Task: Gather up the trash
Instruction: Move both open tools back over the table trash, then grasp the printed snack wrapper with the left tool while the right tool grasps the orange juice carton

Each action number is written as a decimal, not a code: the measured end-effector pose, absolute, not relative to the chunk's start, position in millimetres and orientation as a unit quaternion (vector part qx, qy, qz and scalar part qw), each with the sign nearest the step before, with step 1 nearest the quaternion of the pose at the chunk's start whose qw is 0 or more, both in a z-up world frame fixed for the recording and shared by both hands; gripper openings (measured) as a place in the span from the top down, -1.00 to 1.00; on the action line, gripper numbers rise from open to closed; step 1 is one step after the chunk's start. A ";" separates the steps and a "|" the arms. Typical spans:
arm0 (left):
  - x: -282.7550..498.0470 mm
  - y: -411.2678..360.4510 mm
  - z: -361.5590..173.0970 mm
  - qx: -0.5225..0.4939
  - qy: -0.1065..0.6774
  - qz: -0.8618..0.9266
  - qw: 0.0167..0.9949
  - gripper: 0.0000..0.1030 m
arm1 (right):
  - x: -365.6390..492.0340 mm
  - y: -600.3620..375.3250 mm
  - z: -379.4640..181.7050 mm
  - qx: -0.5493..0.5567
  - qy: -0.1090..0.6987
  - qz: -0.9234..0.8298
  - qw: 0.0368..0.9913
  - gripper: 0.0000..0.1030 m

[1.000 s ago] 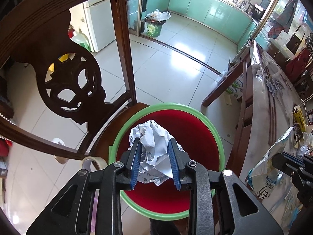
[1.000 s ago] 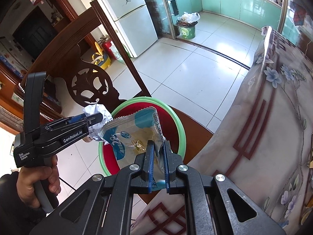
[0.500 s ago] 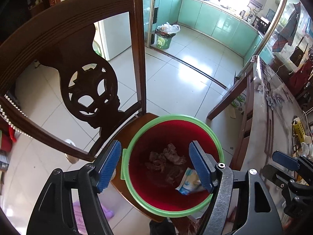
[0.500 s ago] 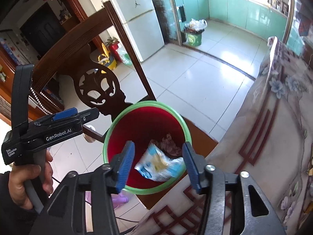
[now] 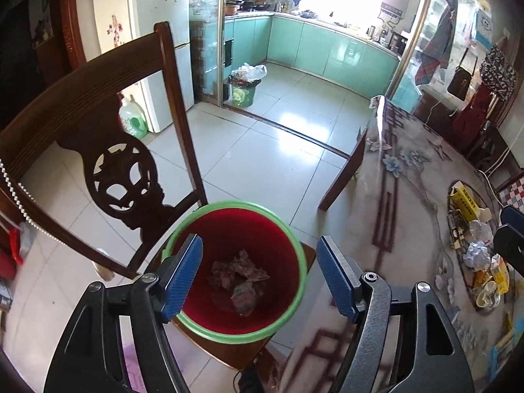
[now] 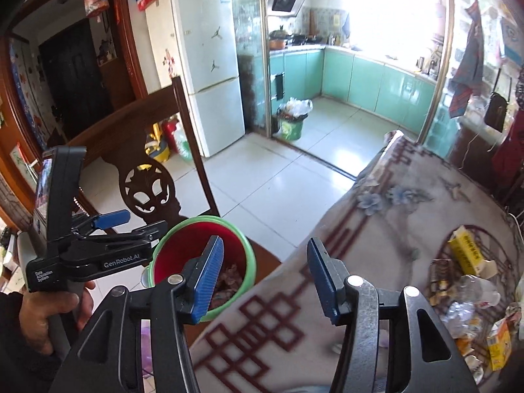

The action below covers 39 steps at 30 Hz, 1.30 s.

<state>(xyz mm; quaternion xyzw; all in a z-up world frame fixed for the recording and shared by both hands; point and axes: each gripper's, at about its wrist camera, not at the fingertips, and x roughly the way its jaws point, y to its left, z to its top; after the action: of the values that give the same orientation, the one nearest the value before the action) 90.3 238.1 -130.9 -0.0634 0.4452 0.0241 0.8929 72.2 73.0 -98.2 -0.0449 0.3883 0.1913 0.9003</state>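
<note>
A red bin with a green rim [image 5: 296, 245] stands on a wooden chair seat, and it also shows in the right wrist view [image 6: 249, 255]. Crumpled paper and a wrapper [image 5: 242, 278] lie at its bottom. My left gripper [image 5: 258, 271] is open and empty above the bin. My right gripper [image 6: 265, 278] is open and empty over the table edge beside the bin. A pile of trash [image 6: 468, 298] lies on the table at the right: a yellow box [image 6: 465, 255], crumpled plastic and cartons. It also shows in the left wrist view [image 5: 475, 245].
The carved wooden chair back [image 5: 98, 131] rises left of the bin. The table has a floral cloth [image 6: 393, 216]. A green kitchen bin [image 5: 244, 93] stands far off on the tiled floor. A white fridge [image 6: 203, 65] is at the back.
Both grippers opened and dropped their loads into the bin: the left its crumpled paper, the right its snack wrapper. Both have since risen, and the right has swung toward the table.
</note>
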 end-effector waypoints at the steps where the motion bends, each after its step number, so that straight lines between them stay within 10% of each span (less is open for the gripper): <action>1: 87.1 227.4 -127.5 -0.062 0.441 0.019 0.895 -0.39 | 66.5 62.2 -94.5 -0.042 0.385 0.191 0.902 -0.04; 25: 29.2 -101.8 -129.4 0.047 0.461 -0.202 0.863 -0.51 | 23.1 -426.2 -202.8 -0.024 0.521 0.014 0.853 -0.05; 39: 67.7 -213.0 -164.8 0.093 0.514 -0.273 0.808 -0.51 | 77.5 -462.9 -264.2 -0.141 0.603 0.062 0.783 -0.41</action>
<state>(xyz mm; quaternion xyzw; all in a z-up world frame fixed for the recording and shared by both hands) 67.7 -213.0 -164.8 0.0929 0.5143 -0.2732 0.8076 77.5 -462.9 -264.2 -0.1411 0.6030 0.0617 0.7827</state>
